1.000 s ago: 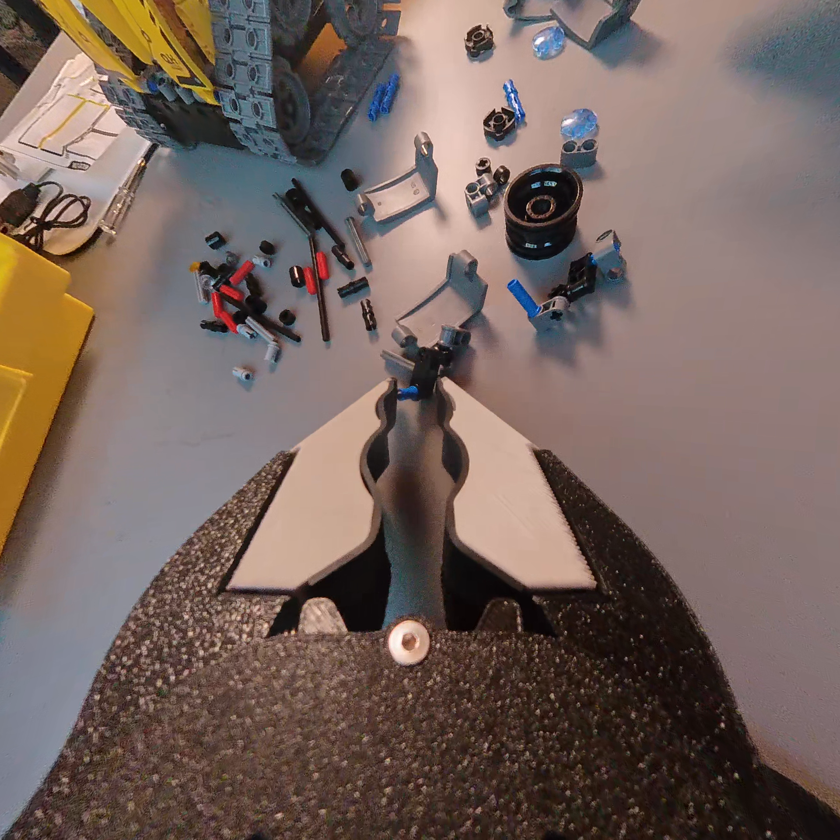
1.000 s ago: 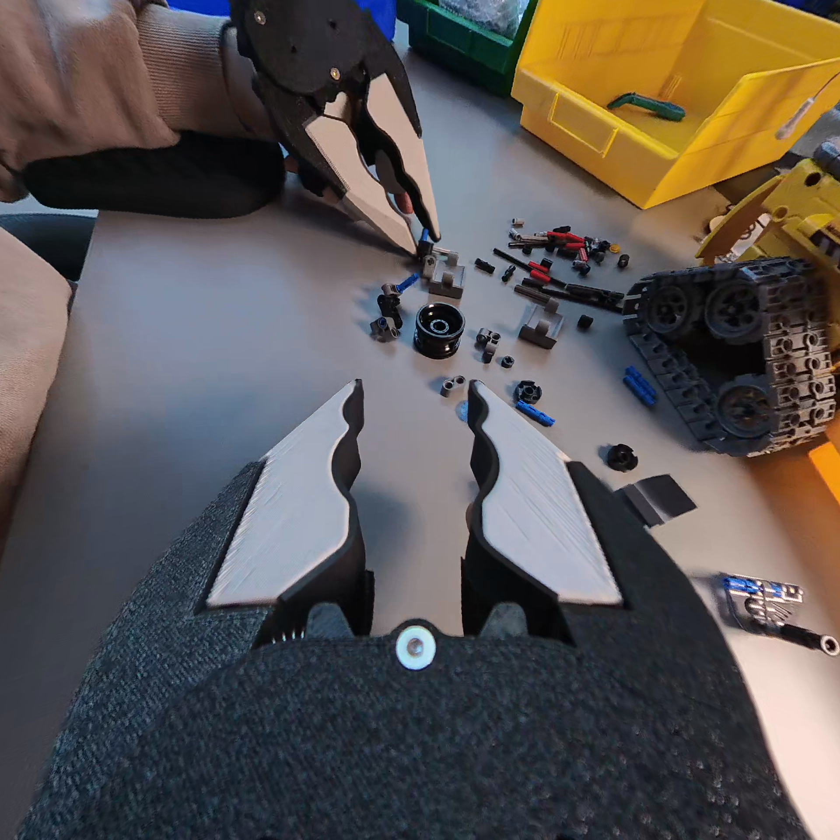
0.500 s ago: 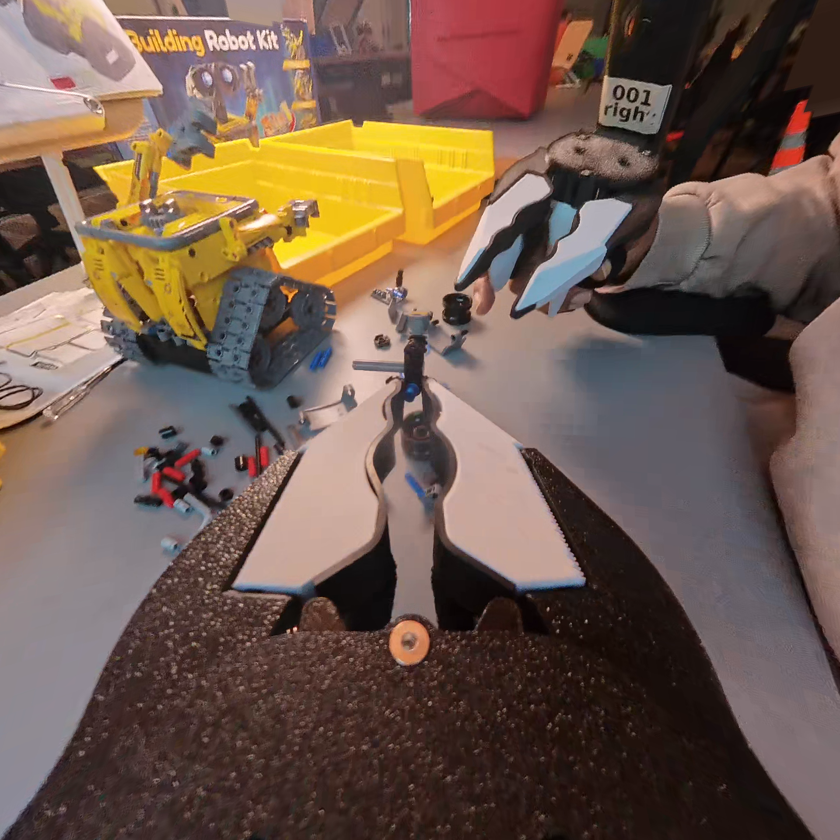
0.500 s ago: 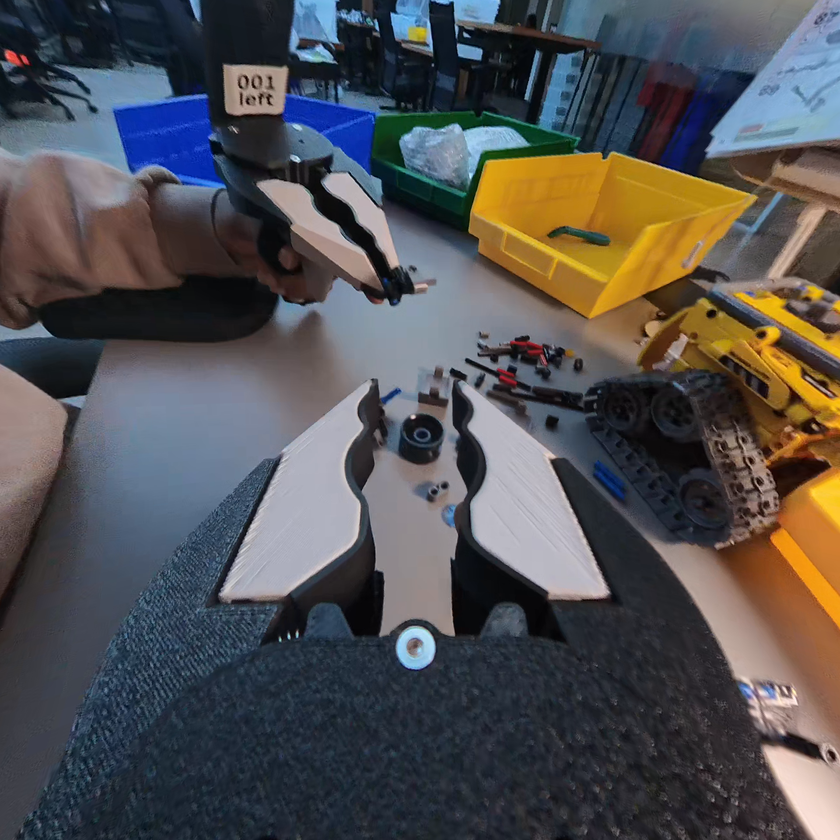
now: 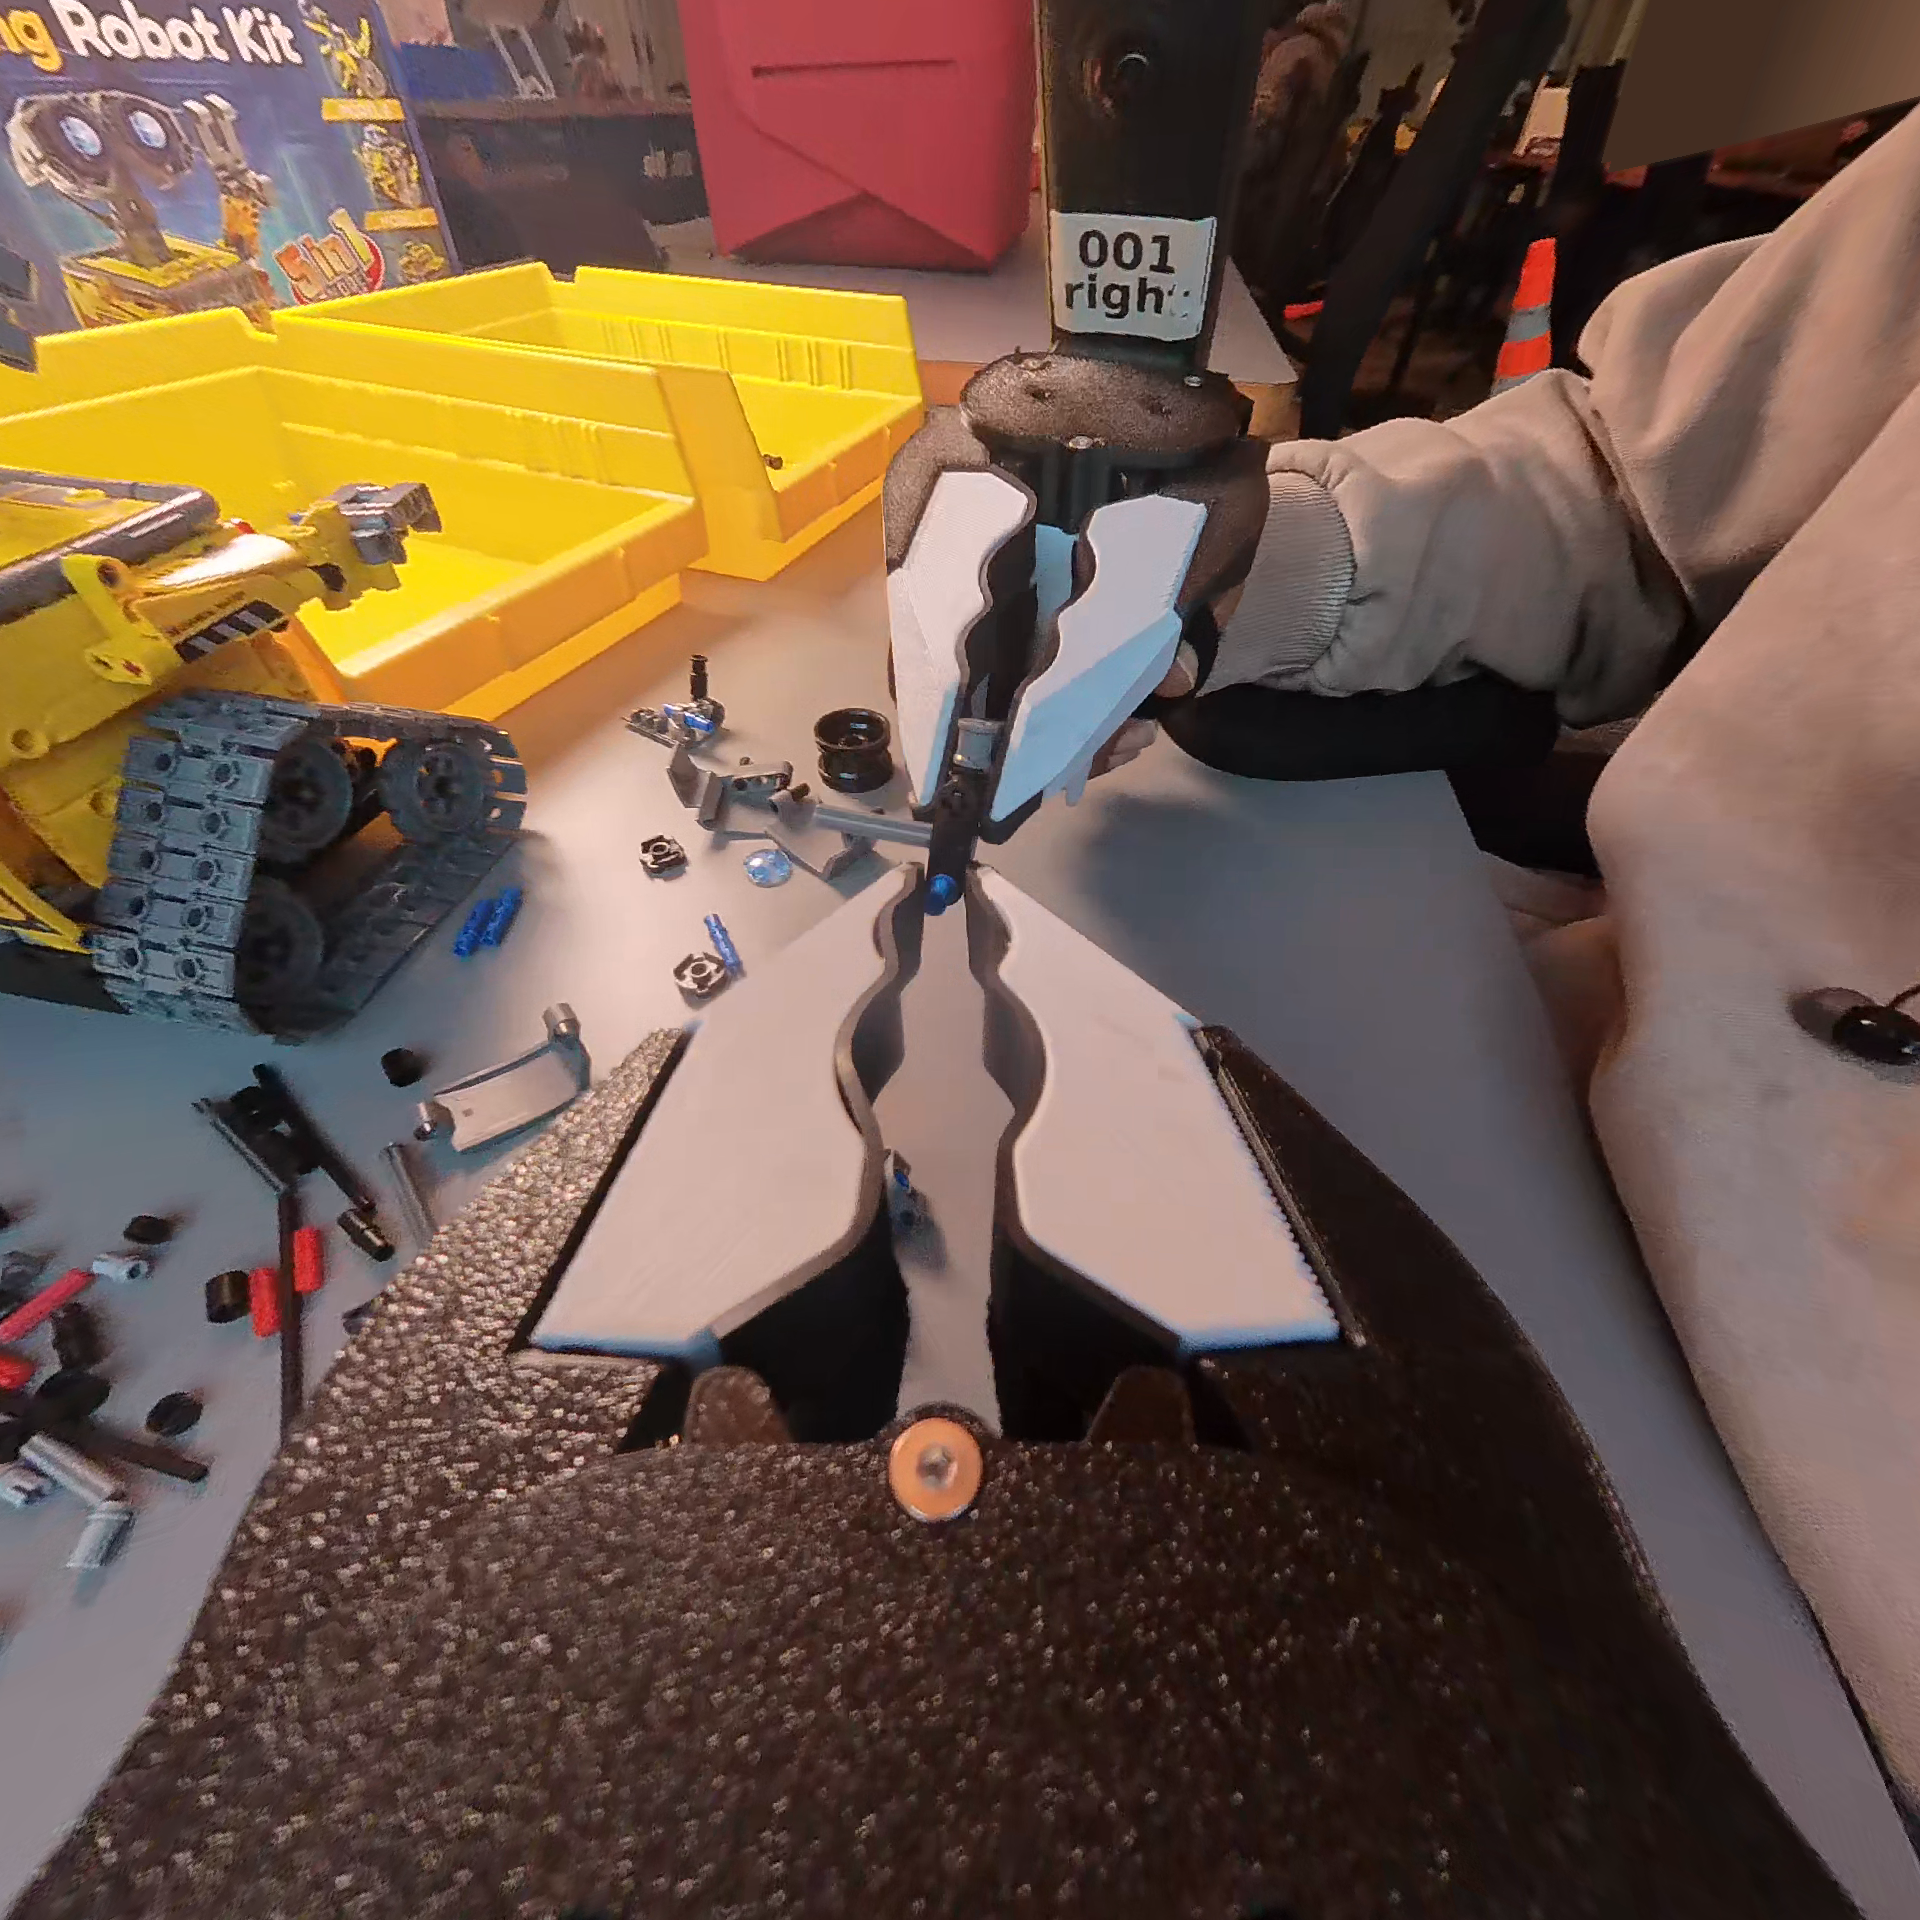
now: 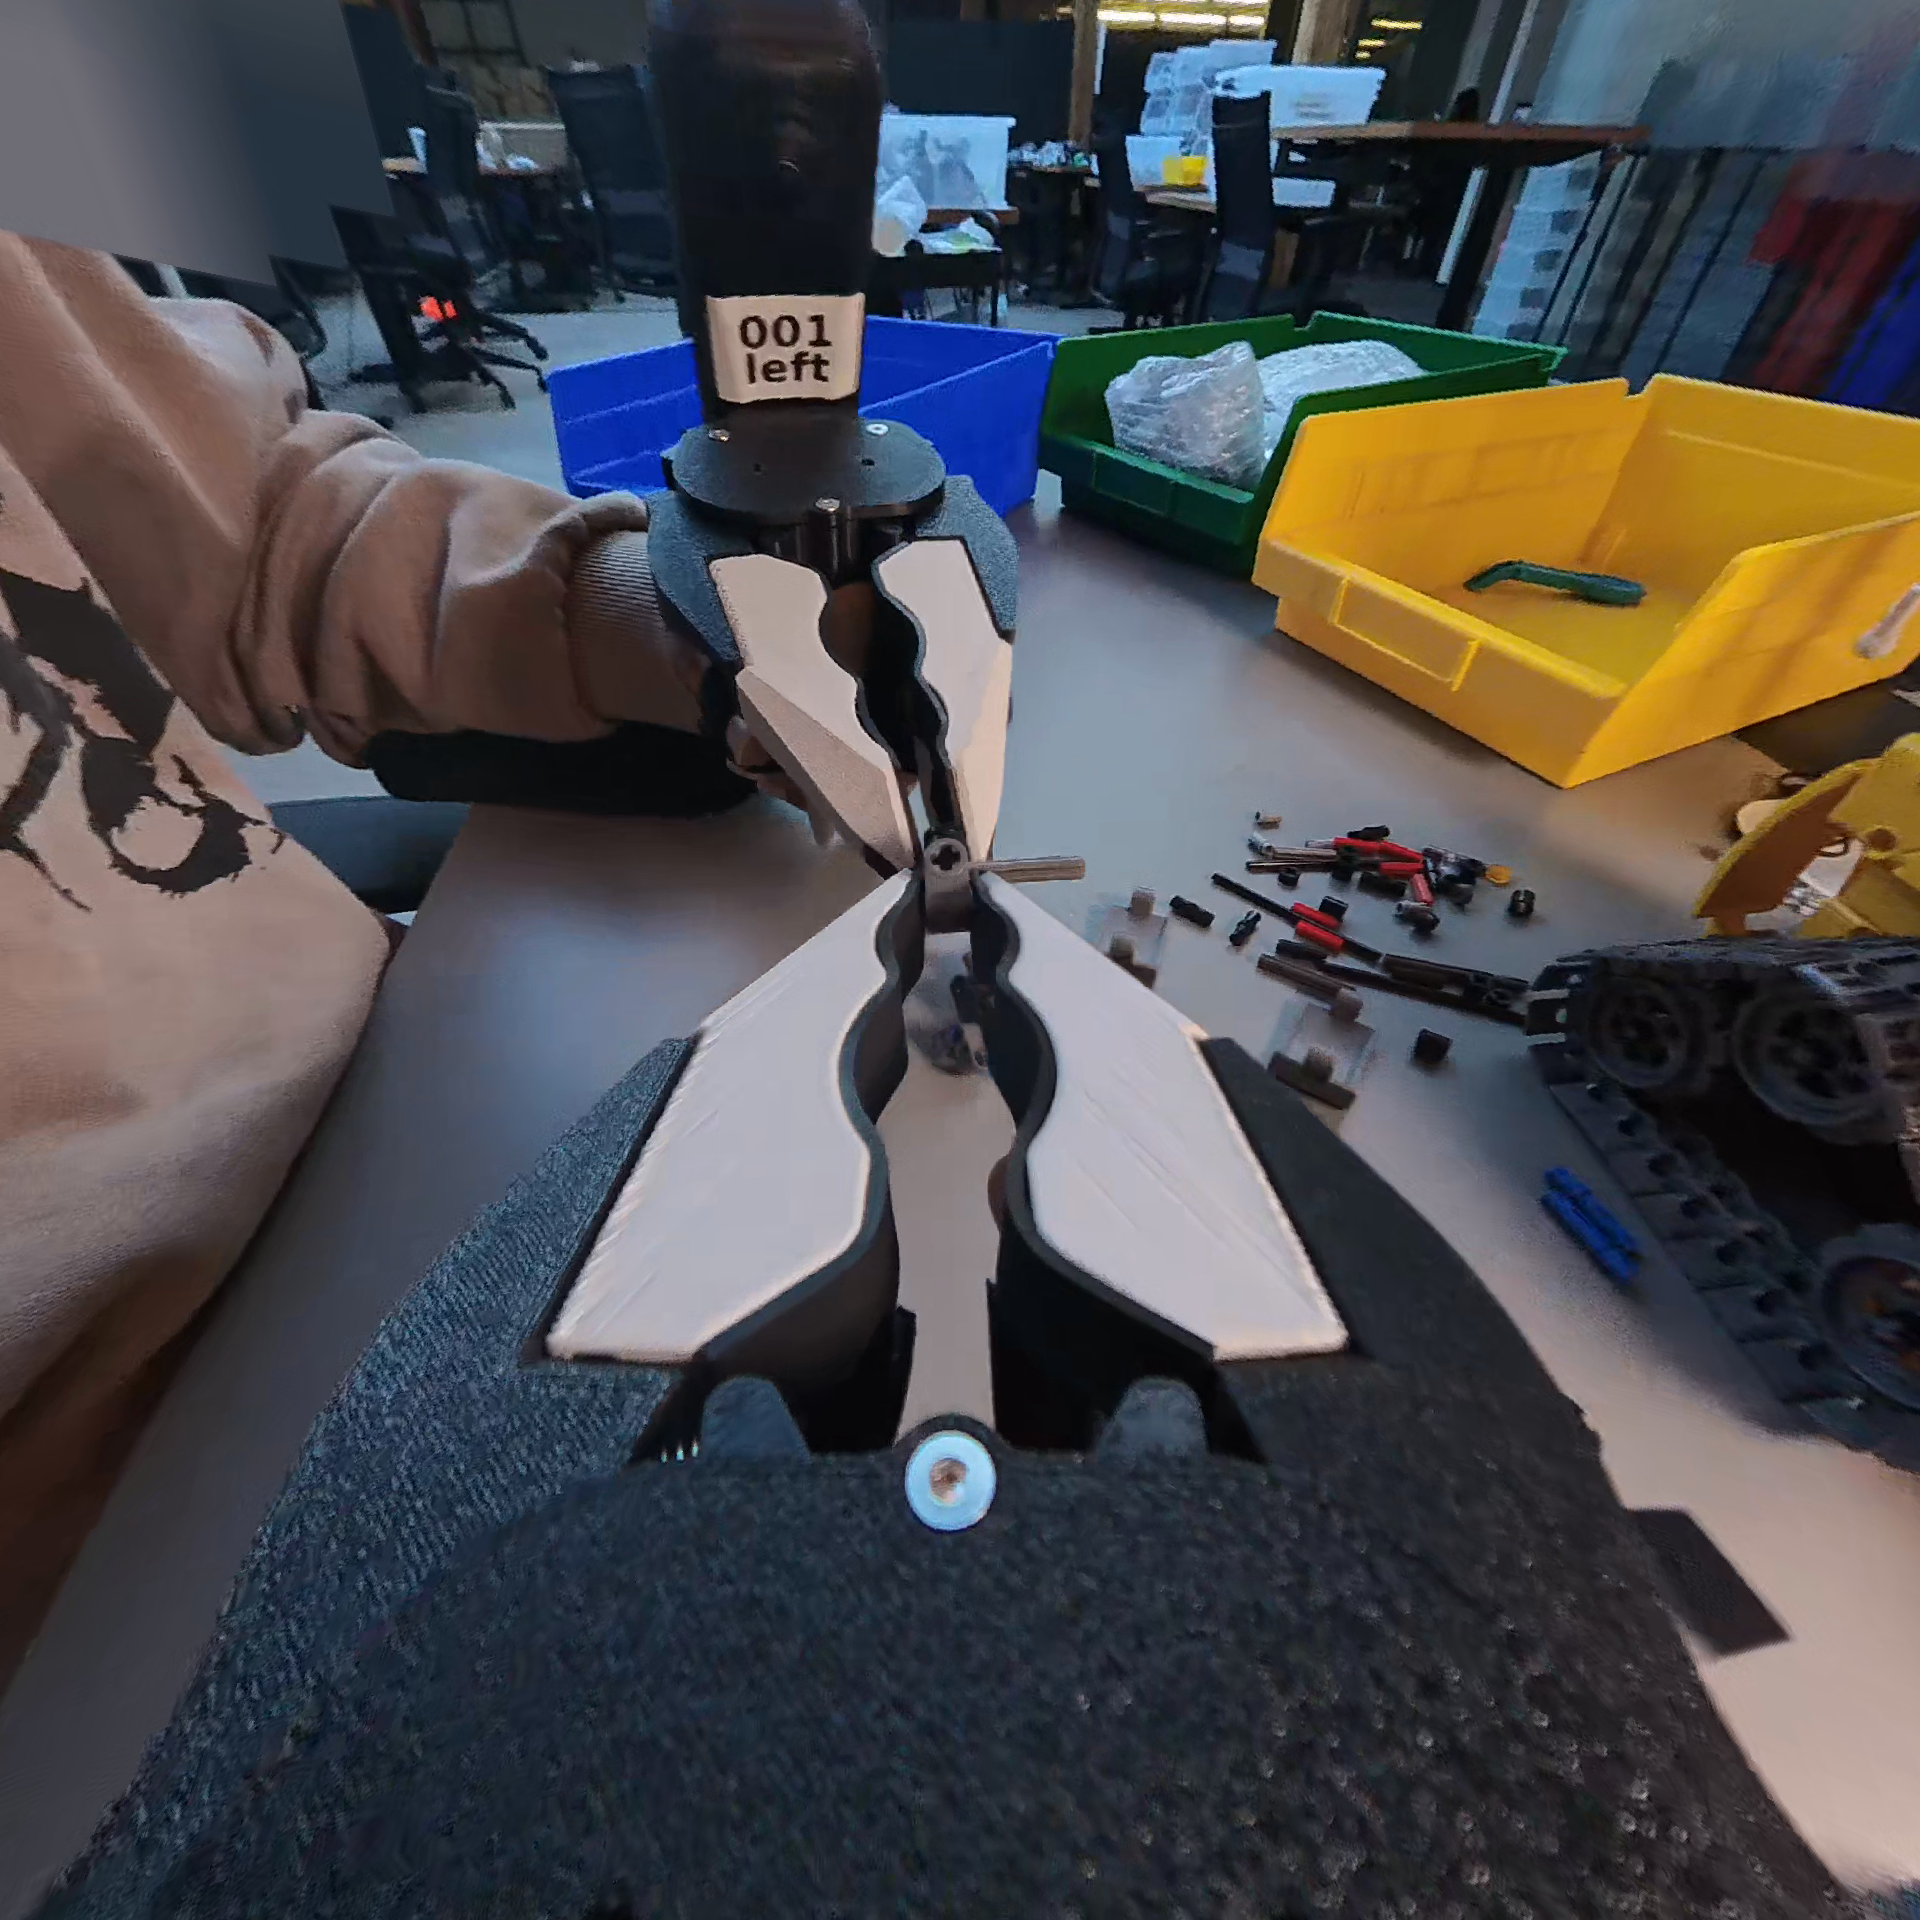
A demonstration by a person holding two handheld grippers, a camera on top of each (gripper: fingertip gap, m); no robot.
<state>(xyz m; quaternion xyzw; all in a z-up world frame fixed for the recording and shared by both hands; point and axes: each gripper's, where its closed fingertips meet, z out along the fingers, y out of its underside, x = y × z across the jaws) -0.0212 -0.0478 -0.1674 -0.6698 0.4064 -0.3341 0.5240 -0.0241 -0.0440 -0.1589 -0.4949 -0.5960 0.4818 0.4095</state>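
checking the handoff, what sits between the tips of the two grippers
A small black and grey connector assembly bridges them: the left gripper pinches its blue-pinned end, the right gripper its grey end. Both wrist views show it.

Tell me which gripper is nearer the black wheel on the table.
Right. The right gripper hangs just beside the black wheel; the left gripper sits farther back, both pinching one small black-and-grey part.

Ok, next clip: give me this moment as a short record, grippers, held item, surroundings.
left gripper: shut on the small black-and-grey assembly, at its blue-pin end
right gripper: shut on its grey end
position: tips meet above the table
nearby: tracked yellow model, black wheel, loose pins
behind: yellow bins
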